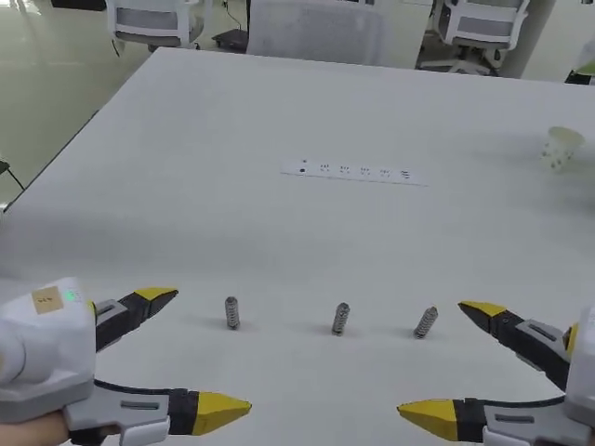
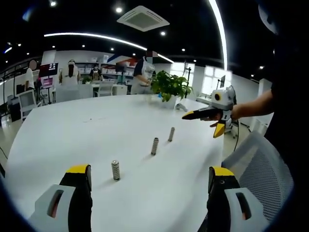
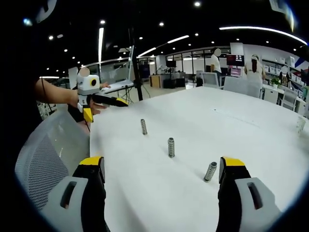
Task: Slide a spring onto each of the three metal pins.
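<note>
Take the power strip (image 1: 355, 172), lying flat on the white table (image 1: 186, 186), as the reference. On the near side of the strip and well apart from it: three springs in one row, roughly parallel to the strip. Left spring (image 1: 231, 313) upright, a little past the strip's left end. Middle spring (image 1: 341, 319) upright, about level with the strip's centre. Right spring (image 1: 426, 322) tilted, level with the strip's right end. Cannot tell whether a pin sits inside each coil. Nearer than the row and left of the strip's left end: left gripper (image 1: 213, 349), jaws spread wide, nothing between them, yellow tips turned toward the left spring without touching it. Also nearer than the row, past the strip's right end: right gripper (image 1: 429, 357), jaws spread wide, nothing held, upper tip near the right spring yet apart from it. Right of the strip, well apart and slightly farther away: a white paper cup (image 1: 562, 147). Beyond the strip, past the far table edge: office chairs (image 1: 153, 20).
</note>
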Tool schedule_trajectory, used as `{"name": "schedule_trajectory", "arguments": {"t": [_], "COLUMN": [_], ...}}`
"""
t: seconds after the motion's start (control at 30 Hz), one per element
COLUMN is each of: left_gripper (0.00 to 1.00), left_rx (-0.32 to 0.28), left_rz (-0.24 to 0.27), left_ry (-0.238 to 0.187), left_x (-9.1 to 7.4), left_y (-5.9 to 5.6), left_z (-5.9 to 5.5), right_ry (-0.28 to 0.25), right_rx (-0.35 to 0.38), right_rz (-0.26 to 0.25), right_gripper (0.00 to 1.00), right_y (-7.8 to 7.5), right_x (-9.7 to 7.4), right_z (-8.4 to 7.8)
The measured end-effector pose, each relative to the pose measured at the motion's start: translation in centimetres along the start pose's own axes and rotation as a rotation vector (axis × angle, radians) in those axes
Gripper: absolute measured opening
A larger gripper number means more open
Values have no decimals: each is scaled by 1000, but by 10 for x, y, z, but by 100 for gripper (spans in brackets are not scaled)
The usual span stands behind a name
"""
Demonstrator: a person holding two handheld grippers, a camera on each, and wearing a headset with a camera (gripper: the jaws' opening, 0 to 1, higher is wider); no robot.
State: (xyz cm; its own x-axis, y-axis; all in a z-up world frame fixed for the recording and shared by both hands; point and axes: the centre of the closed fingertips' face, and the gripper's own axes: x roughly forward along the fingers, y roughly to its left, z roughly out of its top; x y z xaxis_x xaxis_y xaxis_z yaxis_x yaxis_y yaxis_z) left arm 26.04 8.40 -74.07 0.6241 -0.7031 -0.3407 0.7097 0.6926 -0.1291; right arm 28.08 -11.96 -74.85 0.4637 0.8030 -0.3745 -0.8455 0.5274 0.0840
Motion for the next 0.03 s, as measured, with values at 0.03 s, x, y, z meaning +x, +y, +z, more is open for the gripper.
{"name": "schedule_trajectory", "arguments": {"t": [0.03], "left_gripper": [98], "left_rx": [-2], "left_rz": [7], "left_ry": [1], "left_x": [-2], "left_y": [2], "left_z": [-1], "right_ry": [3], "right_rx": [3], "right_rz": [-2], "right_gripper": [99], "right_y": [-1], "right_x": [0], "right_z": [-1]}}
